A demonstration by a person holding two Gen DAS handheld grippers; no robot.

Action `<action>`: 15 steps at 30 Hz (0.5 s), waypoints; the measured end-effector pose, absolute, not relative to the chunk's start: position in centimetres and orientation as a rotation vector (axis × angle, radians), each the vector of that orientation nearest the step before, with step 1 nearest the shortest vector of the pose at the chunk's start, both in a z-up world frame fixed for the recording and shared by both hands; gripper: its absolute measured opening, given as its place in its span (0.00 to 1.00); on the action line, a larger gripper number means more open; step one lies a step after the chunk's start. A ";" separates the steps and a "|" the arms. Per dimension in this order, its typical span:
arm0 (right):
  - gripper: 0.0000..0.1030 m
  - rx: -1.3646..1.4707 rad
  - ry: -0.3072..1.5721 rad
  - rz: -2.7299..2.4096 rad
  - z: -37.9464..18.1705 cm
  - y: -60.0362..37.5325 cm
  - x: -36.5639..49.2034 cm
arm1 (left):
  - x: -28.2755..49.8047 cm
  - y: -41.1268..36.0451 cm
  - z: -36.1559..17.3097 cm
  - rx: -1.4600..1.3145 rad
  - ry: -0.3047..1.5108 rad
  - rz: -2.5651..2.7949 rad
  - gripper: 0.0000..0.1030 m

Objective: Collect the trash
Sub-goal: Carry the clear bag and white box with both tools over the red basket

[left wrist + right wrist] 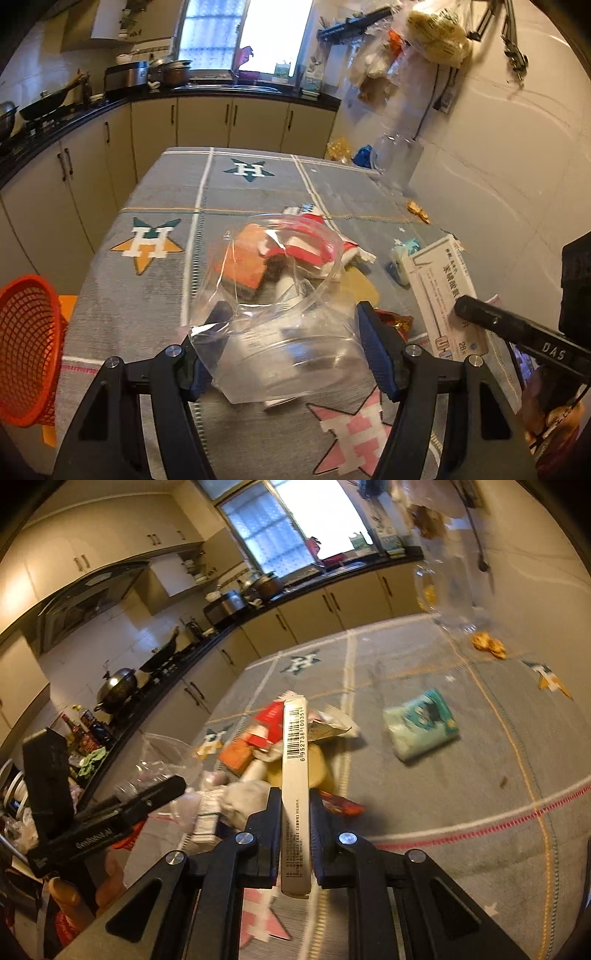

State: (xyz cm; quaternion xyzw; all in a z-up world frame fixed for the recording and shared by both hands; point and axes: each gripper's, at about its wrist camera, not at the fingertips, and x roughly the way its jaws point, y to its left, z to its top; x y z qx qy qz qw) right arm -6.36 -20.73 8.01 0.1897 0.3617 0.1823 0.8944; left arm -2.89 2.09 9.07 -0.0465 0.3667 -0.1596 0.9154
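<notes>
The left gripper (pixel 291 343), at lower centre of its view, stands half spread, clasping a clear plastic tub (pixel 280 332) above the tablecloth (pixel 159 199), while the right gripper (pixel 295 830), low in its frame, pinches a slim white box (pixel 294 775) edge-on above the trash pile (pixel 258 749).

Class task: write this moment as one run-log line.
left gripper: shut on clear tub | right gripper: shut on white box | orange basket: beside table
</notes>
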 end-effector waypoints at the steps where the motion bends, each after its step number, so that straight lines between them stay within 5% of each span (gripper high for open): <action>1: 0.14 0.388 0.746 0.392 8.4 -20.2 -6.3 | -3.0 2.6 9.2 -0.103 0.752 -0.321 0.66; 15: 0.14 0.290 0.814 0.705 11.0 -5.8 -3.1 | -6.0 16.1 9.9 -0.205 0.690 -0.030 0.66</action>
